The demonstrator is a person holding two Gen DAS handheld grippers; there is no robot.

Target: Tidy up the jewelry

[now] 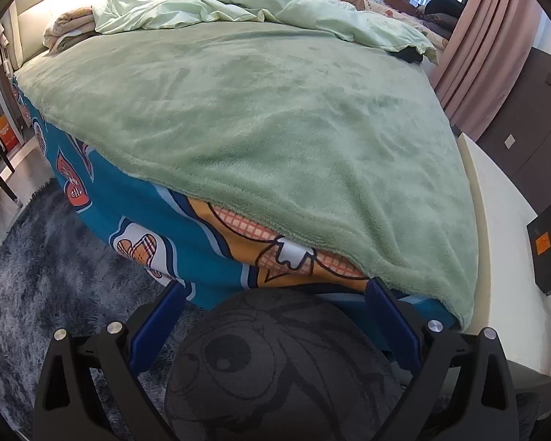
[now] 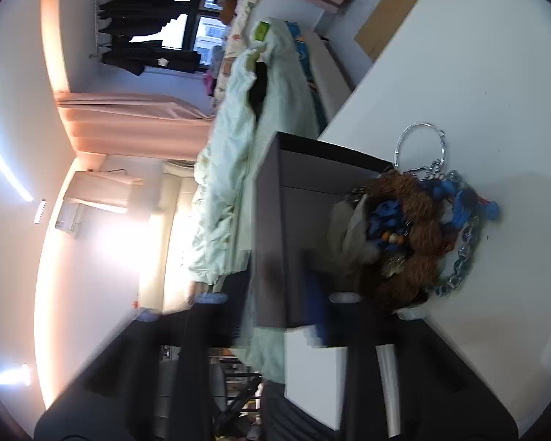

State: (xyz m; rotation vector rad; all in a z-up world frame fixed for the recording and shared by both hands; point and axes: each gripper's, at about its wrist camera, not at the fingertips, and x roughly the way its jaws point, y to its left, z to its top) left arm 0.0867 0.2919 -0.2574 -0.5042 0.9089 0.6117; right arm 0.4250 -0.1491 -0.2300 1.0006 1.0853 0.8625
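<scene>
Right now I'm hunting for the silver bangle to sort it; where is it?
In the right wrist view the silver bangle lies on the white tabletop, right of centre, at the edge of the jewelry pile and beside the dark box.

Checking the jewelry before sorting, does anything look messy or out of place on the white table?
Yes. The jewelry pile sits tangled beside the dark box: chain, blue pieces and brown fringe knotted together, with a silver hoop poking out.

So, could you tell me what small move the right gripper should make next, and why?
Probably level it out and ease toward the tangled jewelry pile, aiming for the silver chain on its outer edge. The pile lies on the white table against the open dark box, and this view is tilted and blurred.
</scene>
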